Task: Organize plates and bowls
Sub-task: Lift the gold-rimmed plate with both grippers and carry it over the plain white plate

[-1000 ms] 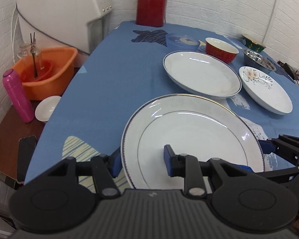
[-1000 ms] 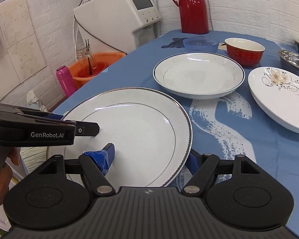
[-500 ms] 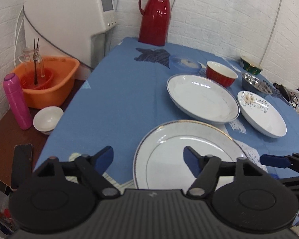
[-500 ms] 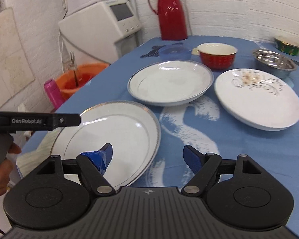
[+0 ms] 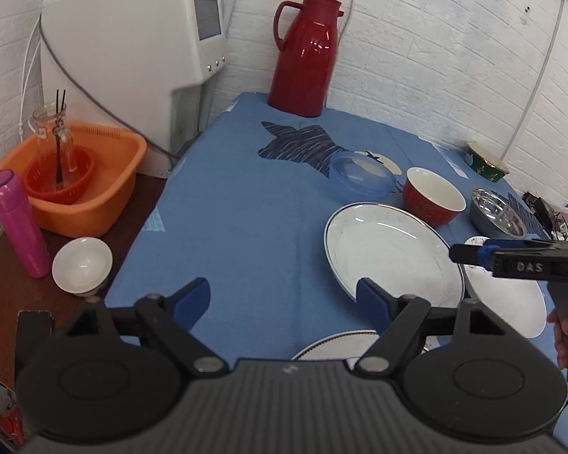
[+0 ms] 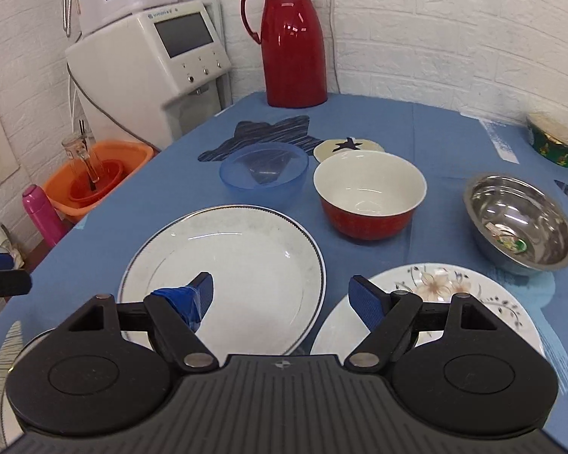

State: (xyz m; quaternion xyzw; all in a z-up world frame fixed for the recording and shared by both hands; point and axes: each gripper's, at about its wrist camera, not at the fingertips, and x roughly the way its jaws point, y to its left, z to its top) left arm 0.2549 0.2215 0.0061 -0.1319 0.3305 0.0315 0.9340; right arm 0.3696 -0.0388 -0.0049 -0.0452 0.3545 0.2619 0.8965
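In the right wrist view the right gripper point(image 6: 280, 297) hangs with its jaws spread and empty over the gap between the blue-rimmed white plate point(image 6: 242, 261) at lower centre and the floral plate point(image 6: 465, 295) at lower right. Behind them the clear blue bowl point(image 6: 263, 174), the red bowl point(image 6: 369, 200) and the steel bowl point(image 6: 518, 223) stand apart across the middle of the frame. In the left wrist view the left gripper point(image 5: 284, 300) is likewise spread wide and empty, with the gold-rimmed plate point(image 5: 333, 346) peeking out at bottom centre just below its right finger.

Rimmed plate point(image 6: 223, 261) left of flowered plate point(image 6: 454, 295), ceramic bowl point(image 6: 369, 198) behind them, steel bowl point(image 6: 518, 223) right of it
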